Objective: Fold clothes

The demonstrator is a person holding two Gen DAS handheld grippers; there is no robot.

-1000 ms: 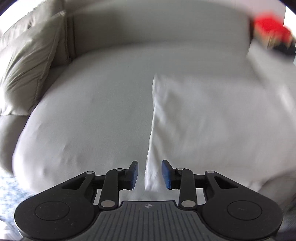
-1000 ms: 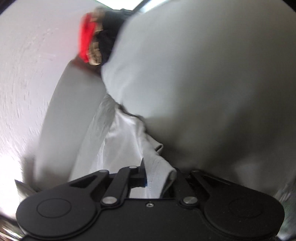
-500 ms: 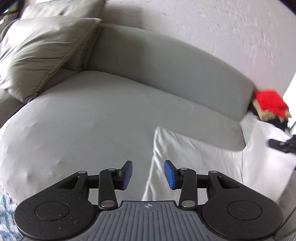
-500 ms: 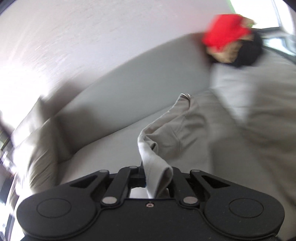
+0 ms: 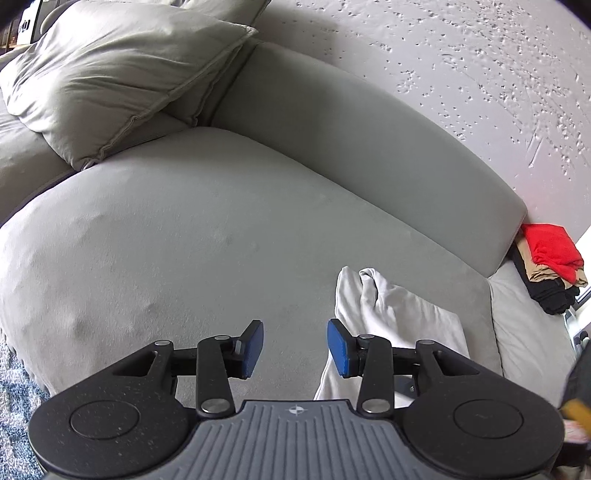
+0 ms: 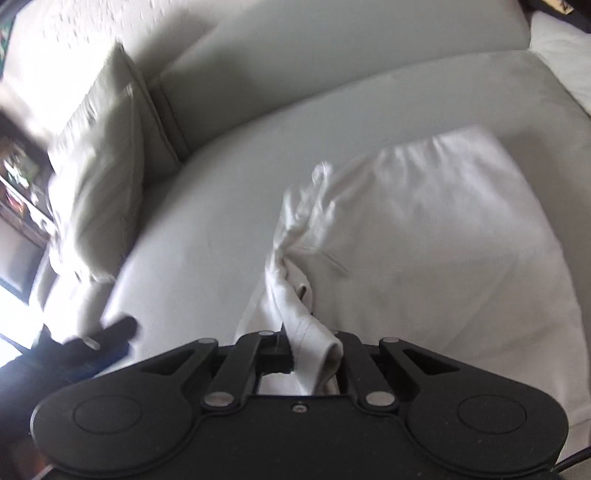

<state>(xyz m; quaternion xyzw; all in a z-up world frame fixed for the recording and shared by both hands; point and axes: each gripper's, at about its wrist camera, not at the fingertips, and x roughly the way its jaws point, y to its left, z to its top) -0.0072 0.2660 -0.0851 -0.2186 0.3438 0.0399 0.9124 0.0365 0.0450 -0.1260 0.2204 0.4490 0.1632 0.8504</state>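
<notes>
Two tongs, left tongs (image 5: 295,347) half-open, right tongs (image 6: 314,352) clamping white garment (image 6: 424,236)

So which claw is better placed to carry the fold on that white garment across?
Right, probably. The right claw is shut on the garment, an edge bunched between its pads. The left claw is open over bare sofa, holding nothing, beside the cloth.

No readable words, numbers or brand names appear in either view. The only mark is a small round cross-shaped emblem (image 5: 295,409) at the top centre of the ribbed grey housing of the left gripper (image 5: 295,347), low in the frame. A dark object (image 5: 27,22) in the upper left corner carries pale marks too blurred to read.
</notes>
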